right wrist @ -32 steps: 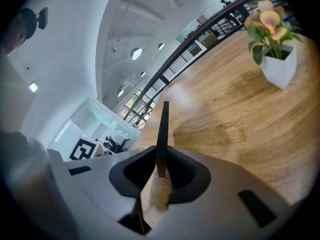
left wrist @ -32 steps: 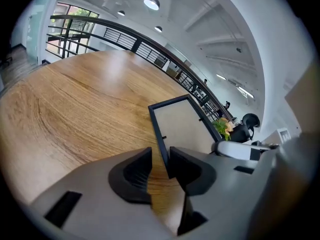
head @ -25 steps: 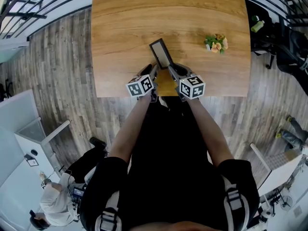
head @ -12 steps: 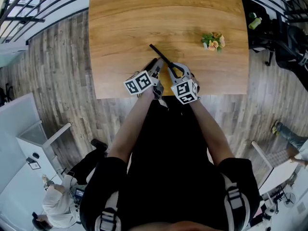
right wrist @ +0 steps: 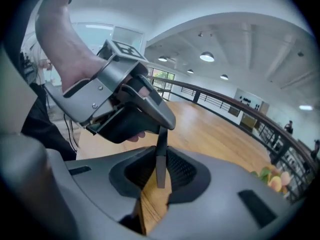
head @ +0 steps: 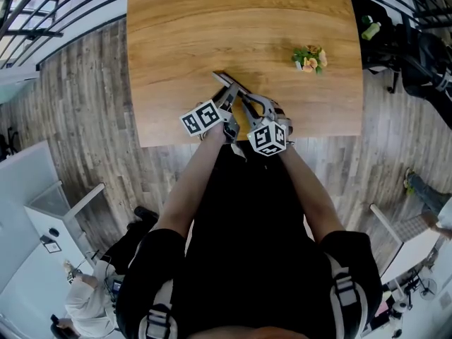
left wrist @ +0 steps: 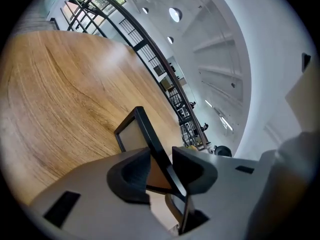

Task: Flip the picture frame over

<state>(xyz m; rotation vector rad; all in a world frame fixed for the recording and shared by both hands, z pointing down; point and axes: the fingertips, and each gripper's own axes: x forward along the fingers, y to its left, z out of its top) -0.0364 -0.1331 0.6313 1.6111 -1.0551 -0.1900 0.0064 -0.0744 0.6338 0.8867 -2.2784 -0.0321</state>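
Note:
The picture frame is a thin dark frame with a beige panel. It stands on edge near the front of the wooden table and leans towards the left. Both grippers hold it from the near side. My left gripper is shut on one dark bar, which runs slantwise between its jaws. My right gripper is shut on the frame's edge, a narrow dark strip upright between its jaws. In the right gripper view the left gripper clasps the frame just above.
A small bunch of orange flowers lies on the table to the right, also low at the right in the right gripper view. The table's front edge runs just under the grippers. A railing lies beyond the table.
The frame has turned from showing its panel, through edge-on, to leaning leftwards. The right gripper has rolled, its marker cube now lower and nearer me. The left gripper has shifted slightly.

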